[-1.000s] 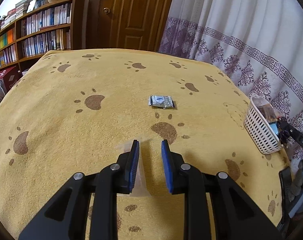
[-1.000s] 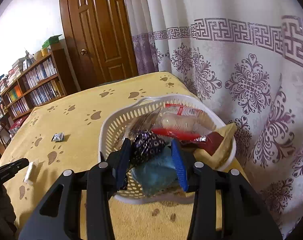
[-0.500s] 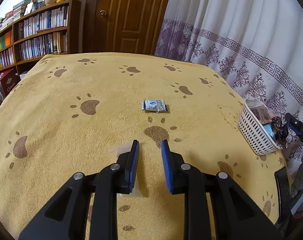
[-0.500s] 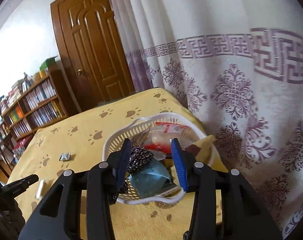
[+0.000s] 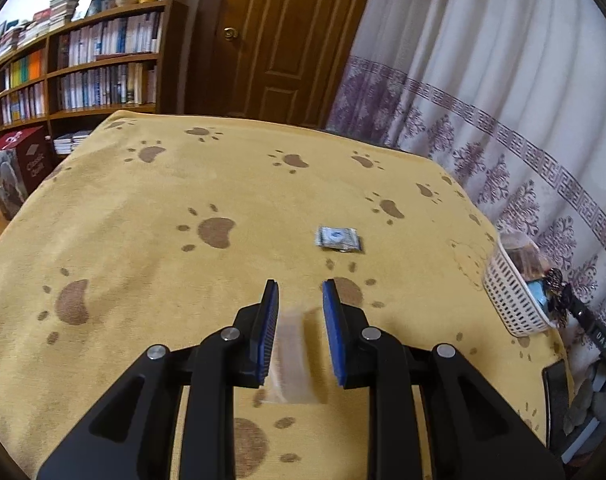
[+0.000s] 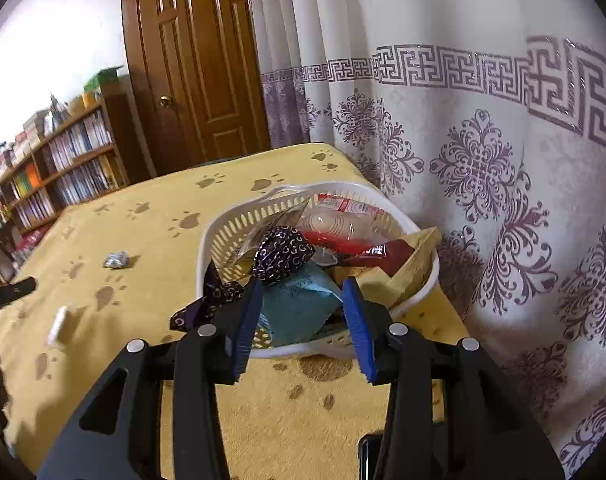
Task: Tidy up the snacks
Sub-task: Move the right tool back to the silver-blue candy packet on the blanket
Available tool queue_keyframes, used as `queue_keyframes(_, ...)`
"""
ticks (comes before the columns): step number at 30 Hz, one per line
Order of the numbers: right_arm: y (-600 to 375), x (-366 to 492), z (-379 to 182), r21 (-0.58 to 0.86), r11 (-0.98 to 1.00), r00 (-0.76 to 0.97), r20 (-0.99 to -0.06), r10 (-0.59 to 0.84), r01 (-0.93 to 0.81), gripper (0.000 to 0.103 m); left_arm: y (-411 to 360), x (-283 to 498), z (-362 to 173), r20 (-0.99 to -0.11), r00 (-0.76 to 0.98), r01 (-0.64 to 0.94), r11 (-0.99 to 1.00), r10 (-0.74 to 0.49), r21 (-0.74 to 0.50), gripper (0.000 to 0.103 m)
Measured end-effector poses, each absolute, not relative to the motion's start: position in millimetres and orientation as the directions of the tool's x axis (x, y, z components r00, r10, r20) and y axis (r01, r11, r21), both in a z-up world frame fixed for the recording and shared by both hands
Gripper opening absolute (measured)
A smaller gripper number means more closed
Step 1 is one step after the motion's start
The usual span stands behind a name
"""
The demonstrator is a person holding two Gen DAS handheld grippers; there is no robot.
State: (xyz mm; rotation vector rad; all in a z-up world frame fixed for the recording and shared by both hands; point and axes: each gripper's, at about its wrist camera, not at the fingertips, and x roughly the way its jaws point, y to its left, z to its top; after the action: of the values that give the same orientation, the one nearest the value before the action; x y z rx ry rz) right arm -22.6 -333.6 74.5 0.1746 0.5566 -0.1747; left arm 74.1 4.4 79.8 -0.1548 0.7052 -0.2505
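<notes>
A white slatted basket (image 6: 223, 236) sits at the right edge of the paw-print yellow cloth (image 5: 151, 216), just beside the purple-patterned curtain (image 6: 483, 168), heaped with snacks: a clear red-trimmed pack (image 6: 343, 220) at the far side, a dark red bar (image 6: 387, 254) and a tan packet (image 6: 415, 254) to the right, a pale blue packet (image 6: 299, 304) nearest me, and a purple foil candy (image 6: 283, 254) on top, its twisted tail (image 6: 207, 300) draped over the near-left rim. My right gripper (image 6: 303, 312) hangs released just short of that rim, jaws wide, touching nothing. My left gripper (image 5: 301, 312) hovers with jaws parted, straddling a blurred clear-wrapped snack (image 5: 293, 356) on the cloth without clamping it. A small silver packet (image 5: 338, 238) lies farther out, mid-cloth.
</notes>
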Motion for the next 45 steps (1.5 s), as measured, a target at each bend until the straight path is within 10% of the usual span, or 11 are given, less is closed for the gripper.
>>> queue_keyframes(34, -325, -24, 113, 0.25, 0.94, 0.895, -0.435, -0.104, 0.231, 0.05, 9, 79, 38, -0.687, 0.67, 0.162, 0.959, -0.281, -0.235, 0.025)
queue_keyframes(37, -304, -21, 109, 0.249, 0.952, 0.893, -0.446, -0.049, 0.176, 0.05, 10, 79, 34, -0.7, 0.652, 0.157, 0.955, -0.291, -0.251, 0.051)
queue_keyframes(45, -253, -9, 92, 0.22, 0.973, 0.866, -0.496, 0.054, 0.065, 0.05, 5, 77, 28, -0.706, 0.639, 0.179, 0.952, -0.305, -0.249, 0.052)
